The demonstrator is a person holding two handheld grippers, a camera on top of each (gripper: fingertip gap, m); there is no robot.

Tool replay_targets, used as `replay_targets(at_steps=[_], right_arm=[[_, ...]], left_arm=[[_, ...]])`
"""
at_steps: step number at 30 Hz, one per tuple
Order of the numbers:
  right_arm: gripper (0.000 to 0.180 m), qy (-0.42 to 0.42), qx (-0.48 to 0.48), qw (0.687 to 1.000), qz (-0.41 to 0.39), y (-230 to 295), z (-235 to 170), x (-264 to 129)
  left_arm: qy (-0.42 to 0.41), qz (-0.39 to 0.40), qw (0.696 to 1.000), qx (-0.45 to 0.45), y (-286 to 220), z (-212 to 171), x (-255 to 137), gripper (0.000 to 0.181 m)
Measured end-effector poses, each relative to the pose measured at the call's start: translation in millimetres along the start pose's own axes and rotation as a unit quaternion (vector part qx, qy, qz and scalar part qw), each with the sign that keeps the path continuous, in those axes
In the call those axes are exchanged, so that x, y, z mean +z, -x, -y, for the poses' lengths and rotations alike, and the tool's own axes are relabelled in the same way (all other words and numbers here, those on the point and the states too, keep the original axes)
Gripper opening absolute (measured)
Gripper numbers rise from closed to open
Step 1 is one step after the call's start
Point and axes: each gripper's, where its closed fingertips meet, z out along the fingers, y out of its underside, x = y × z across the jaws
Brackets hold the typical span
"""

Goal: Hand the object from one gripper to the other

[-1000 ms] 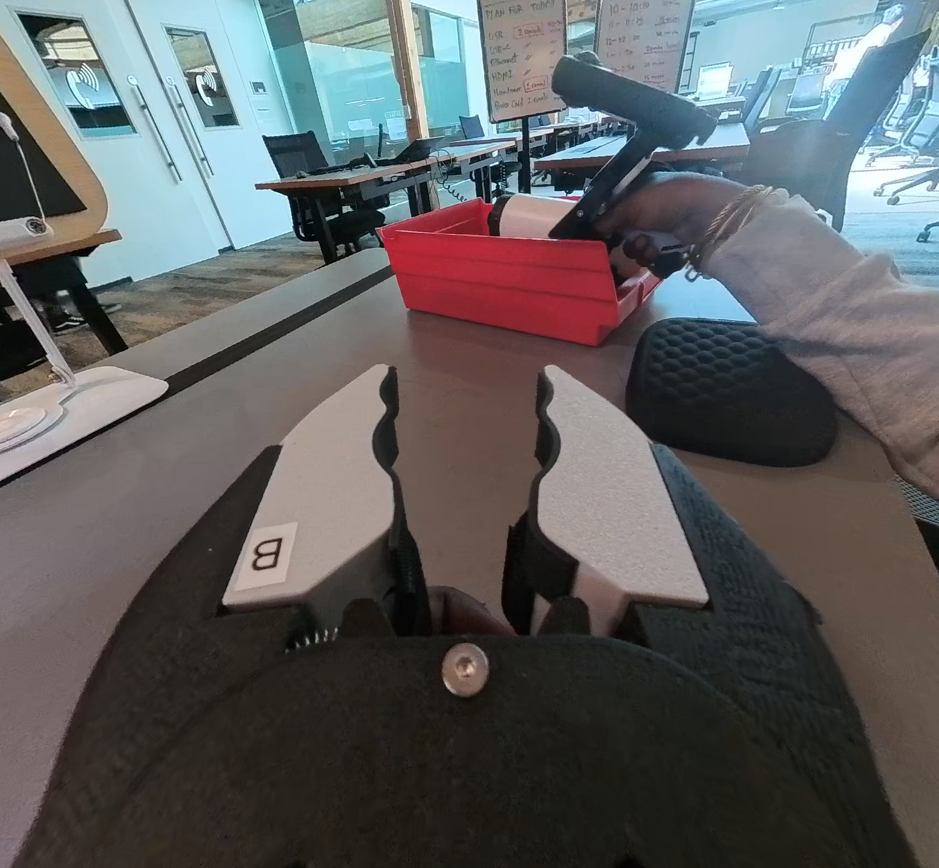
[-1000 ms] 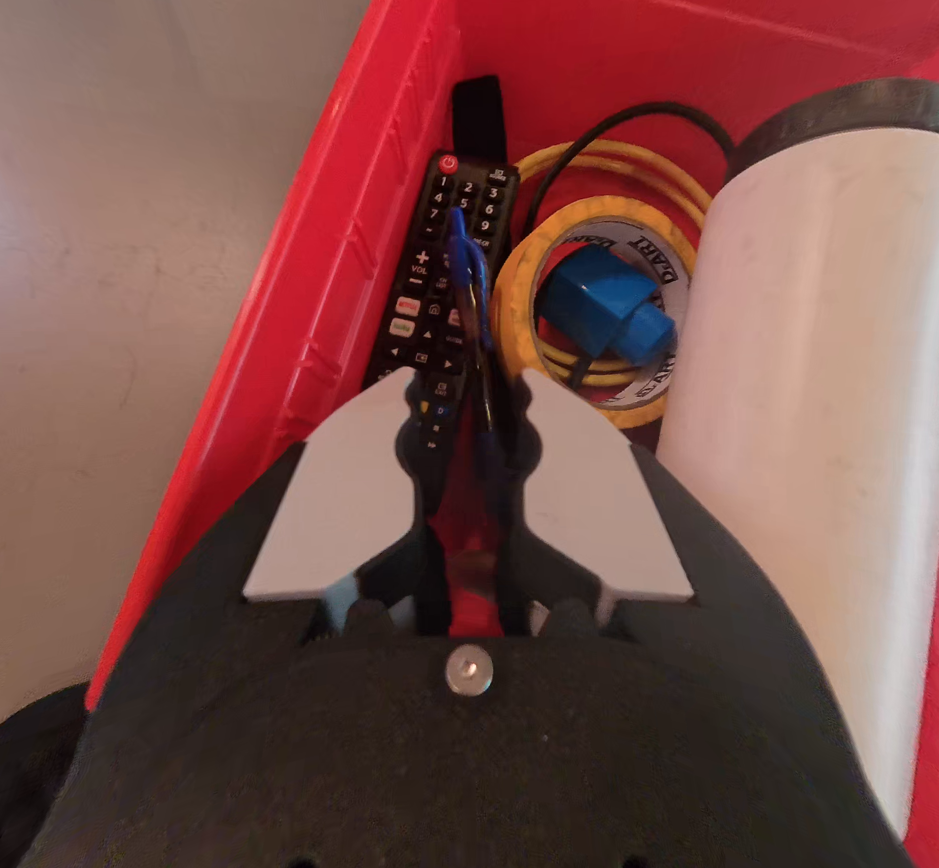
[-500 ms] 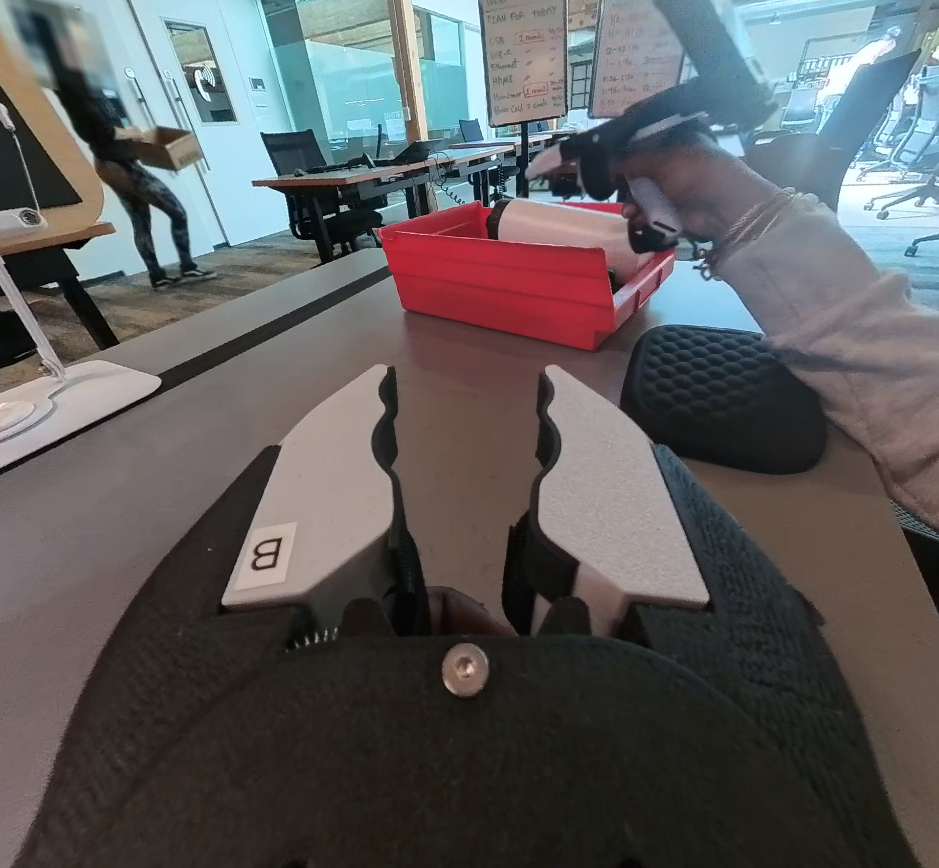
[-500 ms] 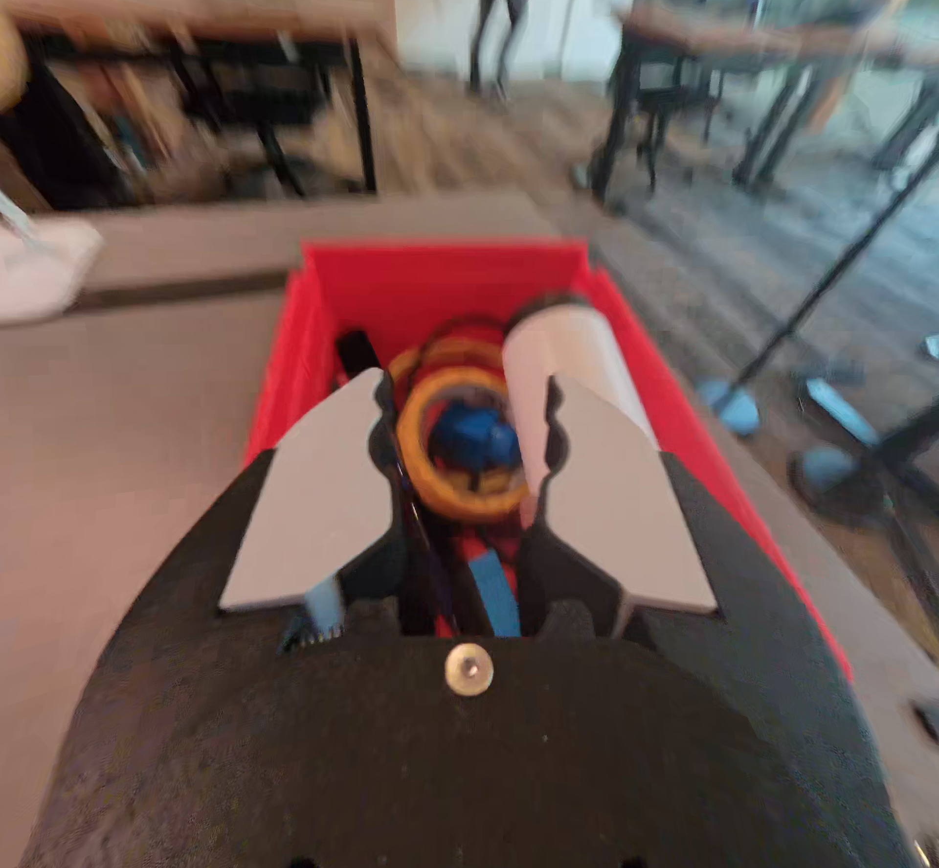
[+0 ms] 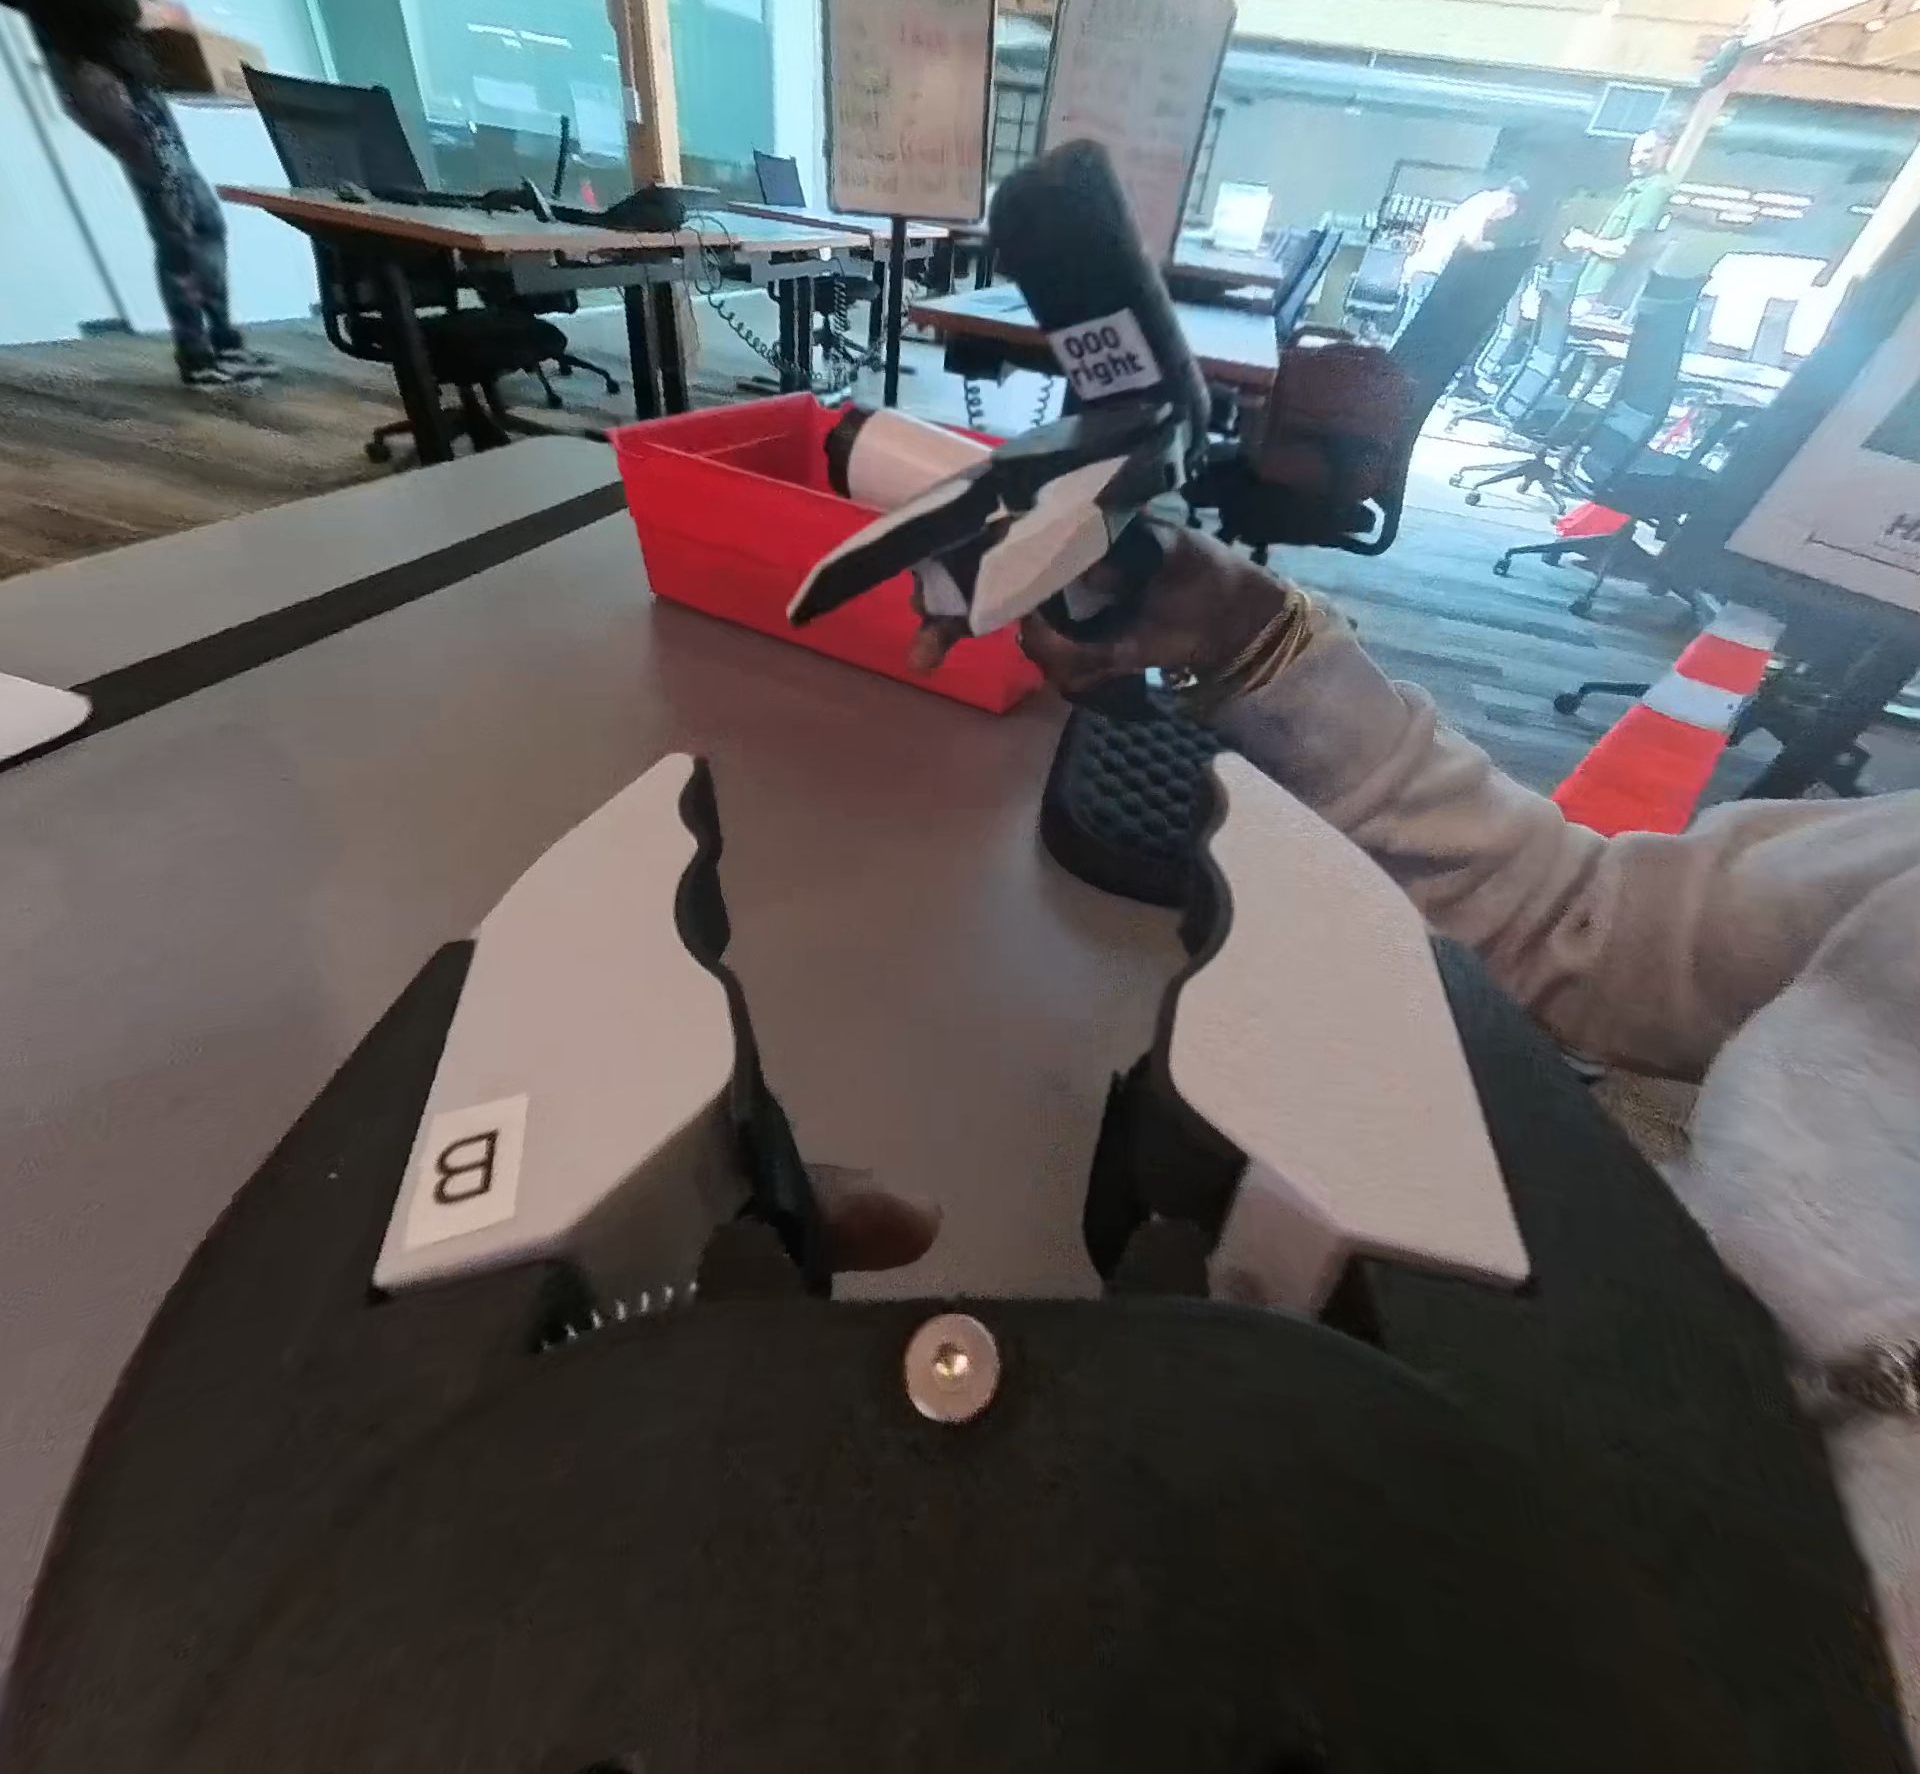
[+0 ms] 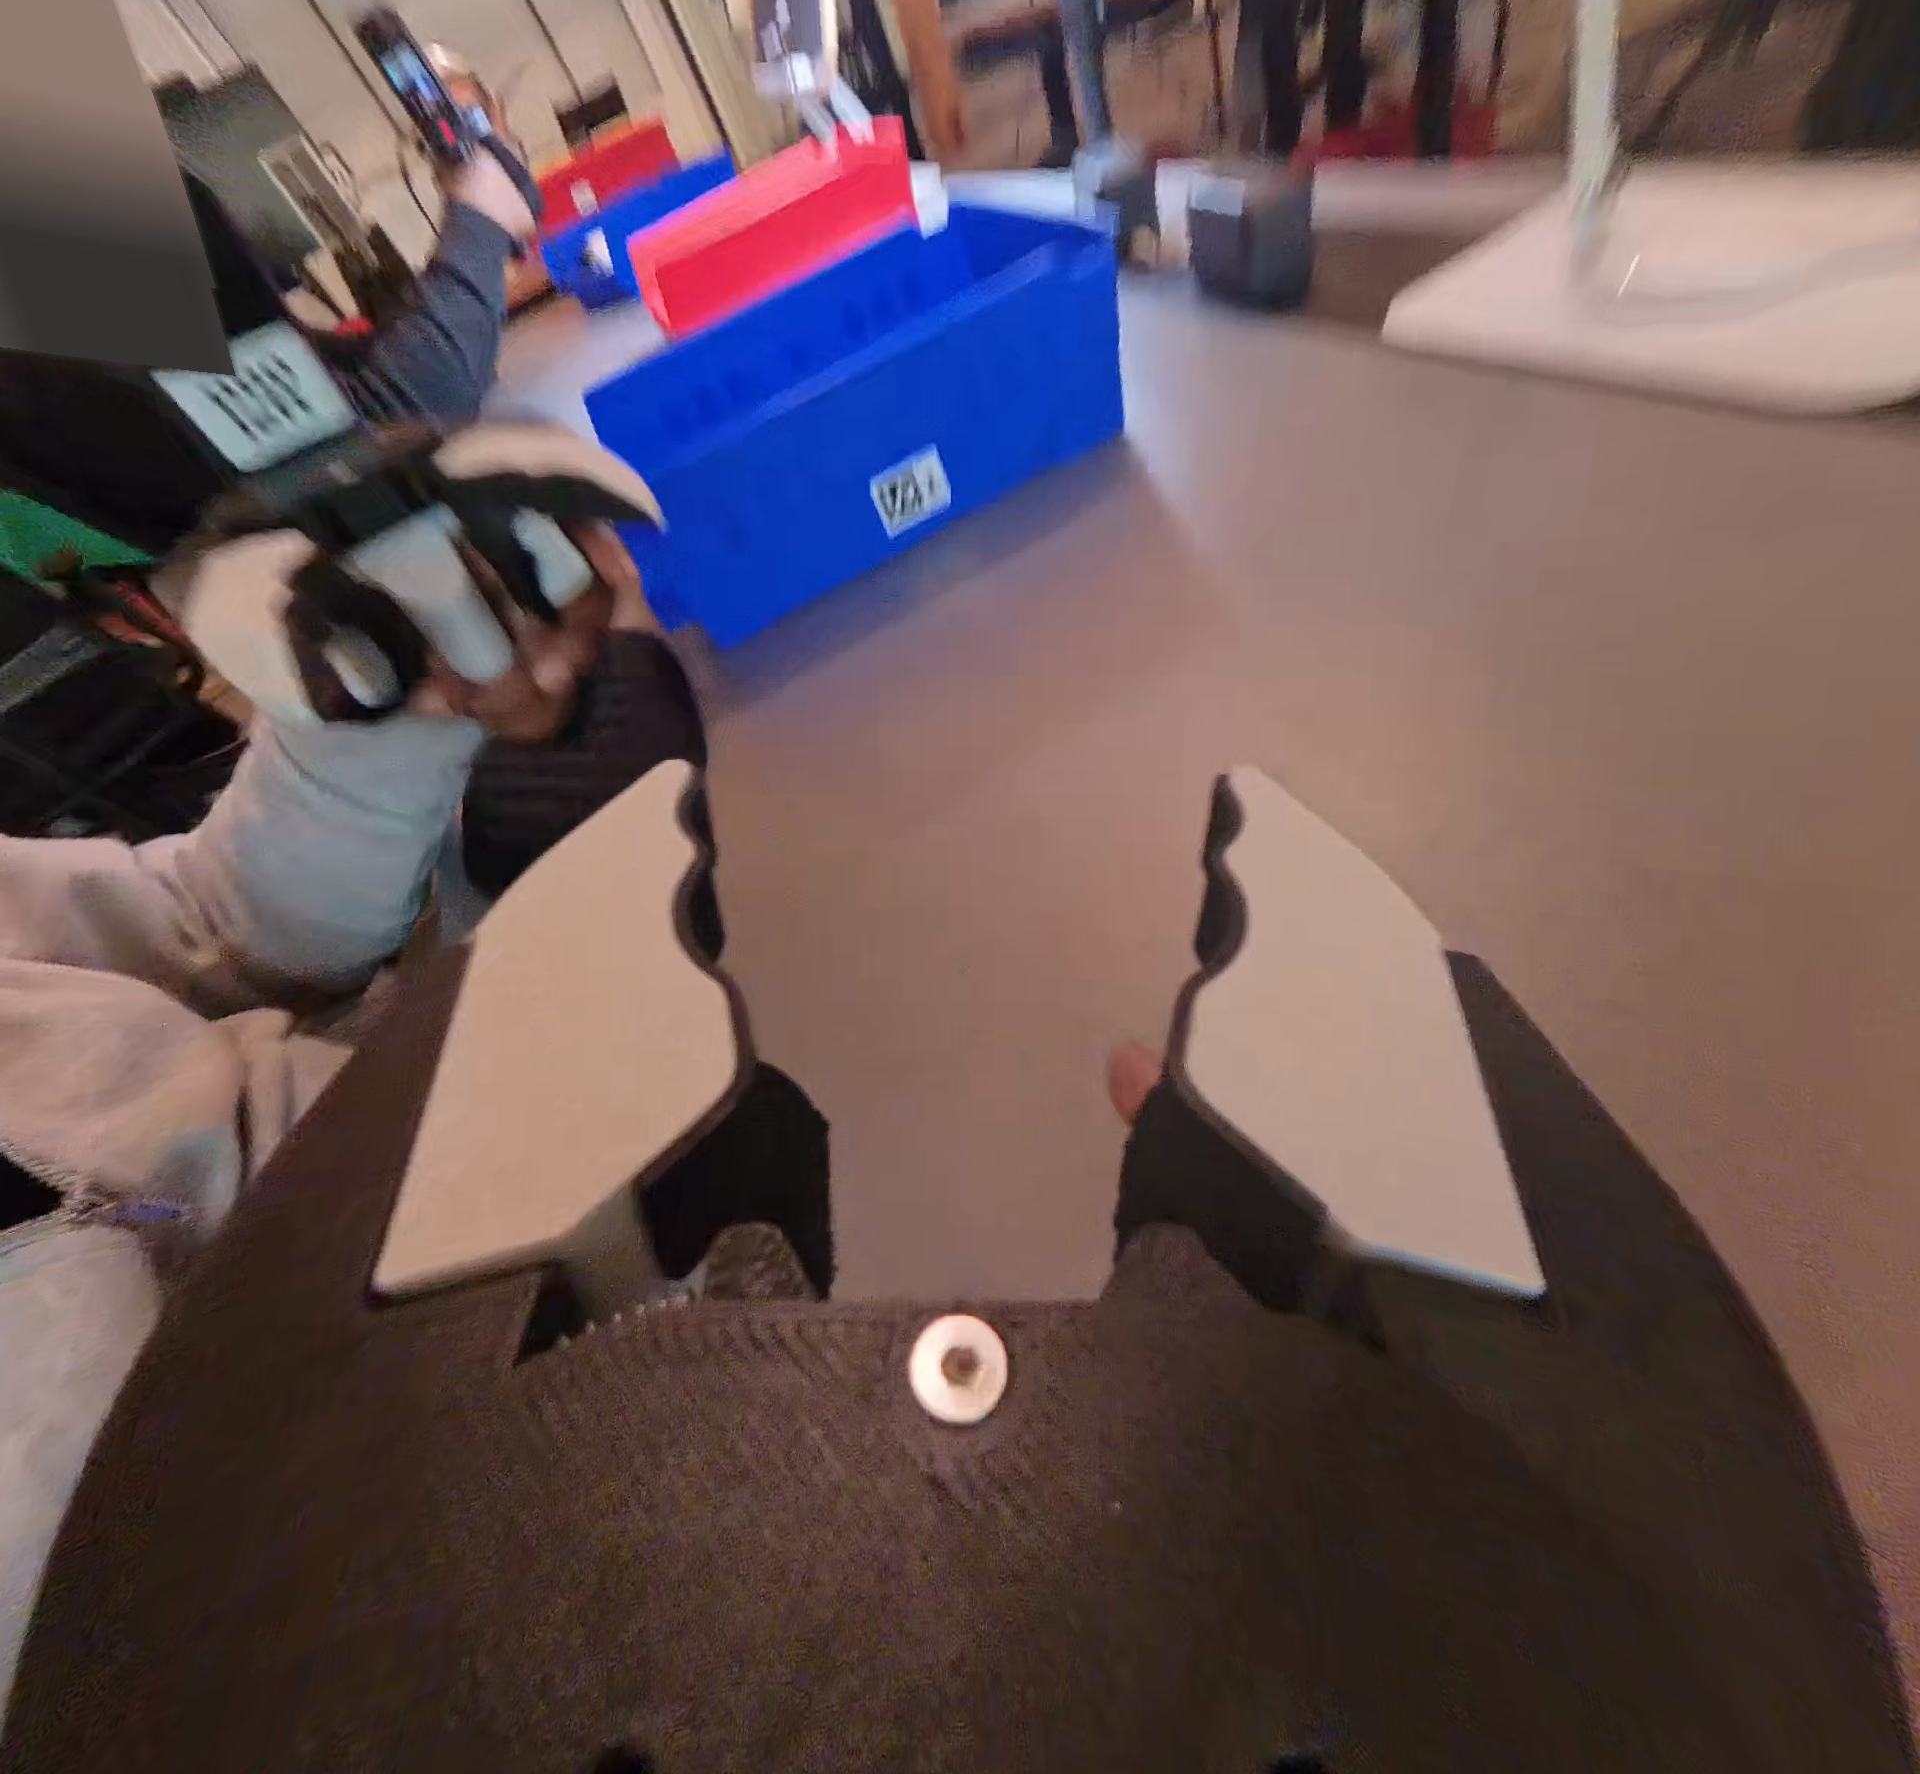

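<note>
My left gripper (image 5: 956,779) is open wide just above the grey table (image 5: 416,841), with nothing between its fingers. My right gripper (image 6: 956,779) is also open and empty. In the left wrist view the right gripper (image 5: 894,602) is held in the air in front of the red bin's (image 5: 727,519) near end, pointing left and down. A white cylinder with a black cap (image 5: 914,467) lies in the red bin. In the right wrist view the left gripper (image 6: 447,561) shows blurred at the left. No held object shows in either view.
A black honeycomb pad (image 5: 1132,810) lies on the table right of the left gripper. A blue bin (image 6: 862,436) with a red bin (image 6: 779,218) in it stands ahead of the right gripper. A white stand base (image 6: 1662,301) is at the far right. Office chairs and desks stand behind.
My right gripper has come up out of the red bin, swung round toward the left gripper and opened; the blue item it pinched no longer shows. My left gripper has opened wider.
</note>
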Motion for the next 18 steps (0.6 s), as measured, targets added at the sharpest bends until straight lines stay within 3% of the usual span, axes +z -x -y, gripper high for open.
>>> replay_targets(at_steps=[1,3,6,9,13,16,18], right_arm=[[0.099,0.032,0.024,0.999,0.004,-1,-11,8],[0.093,0.058,0.054,0.997,0.005,-4,-23,18],[0.051,0.053,0.029,0.998,0.000,-7,-25,23],[0.021,0.057,-0.028,0.998,0.014,-2,-29,23],[0.010,0.101,-0.051,0.993,0.016,-1,-46,24],[0.017,0.111,-0.041,0.992,0.032,3,-50,28],[0.023,0.099,-0.047,0.994,0.029,2,-46,29]], left_arm=[[0.012,0.011,1.000,0.001,5,5,-15,0.088],[0.047,0.061,0.997,-0.005,28,14,-50,0.088],[0.106,0.181,0.978,-0.006,88,25,-110,0.088],[0.241,0.365,0.898,-0.034,184,2,-184,0.089],[0.430,0.391,0.803,-0.135,251,-59,-228,0.099],[0.489,0.409,0.754,-0.155,285,-85,-242,0.099],[0.512,0.415,0.735,-0.155,300,-96,-246,0.085]])
